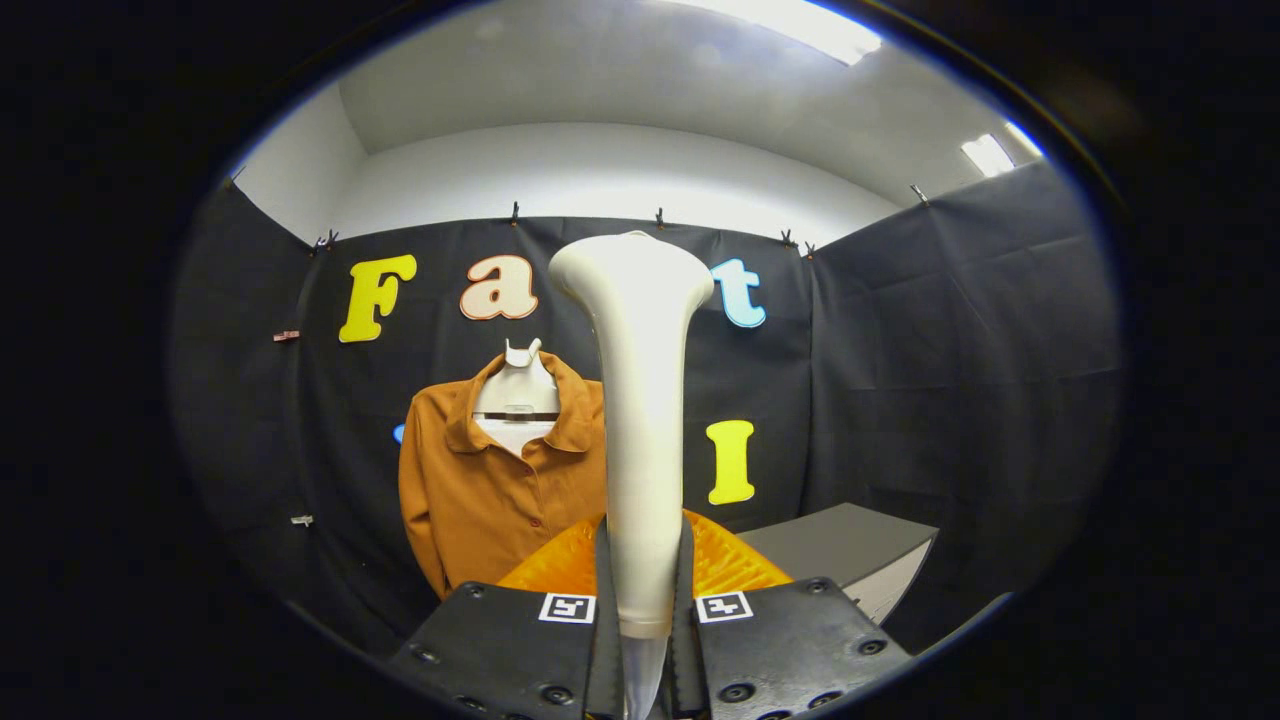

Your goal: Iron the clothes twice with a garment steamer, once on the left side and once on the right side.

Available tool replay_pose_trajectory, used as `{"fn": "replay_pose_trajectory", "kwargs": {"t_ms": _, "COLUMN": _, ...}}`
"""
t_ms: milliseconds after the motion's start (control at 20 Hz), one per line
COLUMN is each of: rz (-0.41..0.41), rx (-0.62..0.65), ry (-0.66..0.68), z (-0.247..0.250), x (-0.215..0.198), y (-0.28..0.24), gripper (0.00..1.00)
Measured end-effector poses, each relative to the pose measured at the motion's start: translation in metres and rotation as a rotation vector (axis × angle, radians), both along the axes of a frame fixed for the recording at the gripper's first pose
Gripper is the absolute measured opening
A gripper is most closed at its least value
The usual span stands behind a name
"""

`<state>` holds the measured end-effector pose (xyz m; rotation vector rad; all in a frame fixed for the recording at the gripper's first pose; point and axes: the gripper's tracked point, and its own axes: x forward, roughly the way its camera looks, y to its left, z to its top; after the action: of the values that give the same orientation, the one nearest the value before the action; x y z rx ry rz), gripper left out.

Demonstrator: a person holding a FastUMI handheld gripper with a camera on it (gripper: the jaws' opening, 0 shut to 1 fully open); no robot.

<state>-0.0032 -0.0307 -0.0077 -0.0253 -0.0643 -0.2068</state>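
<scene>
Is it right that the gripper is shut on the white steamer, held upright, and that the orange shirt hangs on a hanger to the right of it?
Not quite. In the gripper view the gripper is shut on the white steamer, held upright, but the orange shirt hangs on its hanger beyond the fingers to the left of the steamer, not to the right.

steamer (640, 420) upright between fingers (500, 650); shirt (490, 480) beyond, left.

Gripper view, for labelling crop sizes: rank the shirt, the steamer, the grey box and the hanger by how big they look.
1. Orange shirt.
2. White steamer, clamped between the fingers; nearness inflates it, so its rank against the shirt is unsure.
3. Grey box.
4. Hanger.
</scene>
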Motion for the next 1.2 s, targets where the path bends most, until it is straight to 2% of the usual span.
{"fn": "replay_pose_trajectory", "kwargs": {"t_ms": 1200, "rz": 0.039, "rx": 0.002, "ry": 0.033, "z": -0.011, "x": 0.002, "y": 0.019, "gripper": 0.22}}
